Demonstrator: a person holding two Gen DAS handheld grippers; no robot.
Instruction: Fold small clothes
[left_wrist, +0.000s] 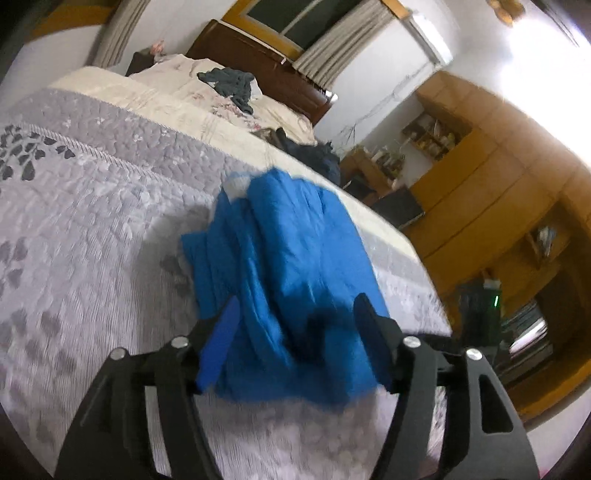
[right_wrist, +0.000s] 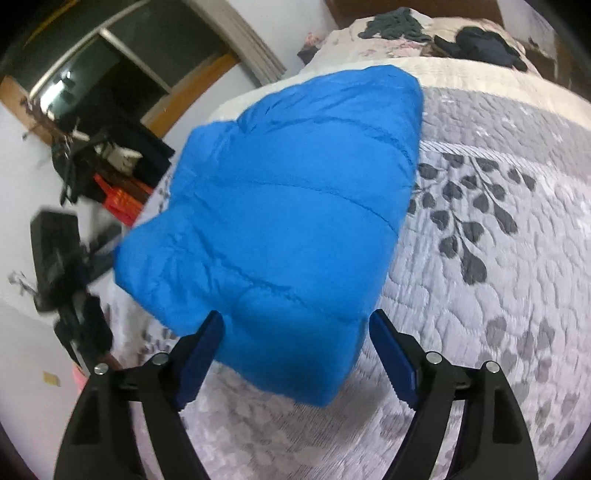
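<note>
A blue padded jacket (left_wrist: 291, 266) is seen bundled into a thick packet on a grey quilted bedspread (left_wrist: 85, 229), with both hand-held tools drawn up at its near edge. In the left wrist view the packet runs from the centre of the frame down toward 6 o'clock, where it is straddled by the left gripper (left_wrist: 295, 325); the jaws are spread wide, one at either side of the fabric, and no pinch on the cloth can be made out through the blur. In the right wrist view the same jacket fills the frame from 11 o'clock to 6 o'clock, and the right gripper (right_wrist: 295, 339) is likewise held wide, its blue-padded fingers (right_wrist: 201, 354) flanking the near corner without closing on it. The packet appears to be framed from two sides so that its puffy layers can be steadied or squared; the fold is judged to be largely made, though the stuffing could let it spring loose. Dark clothes (left_wrist: 231, 83) are left in a heap toward 12 o'clock on the cream bedding beyond. A wooden cabinet (left_wrist: 491, 173) is set at 3 o'clock, its open shelf crowded with small items too blurred to be named.
</note>
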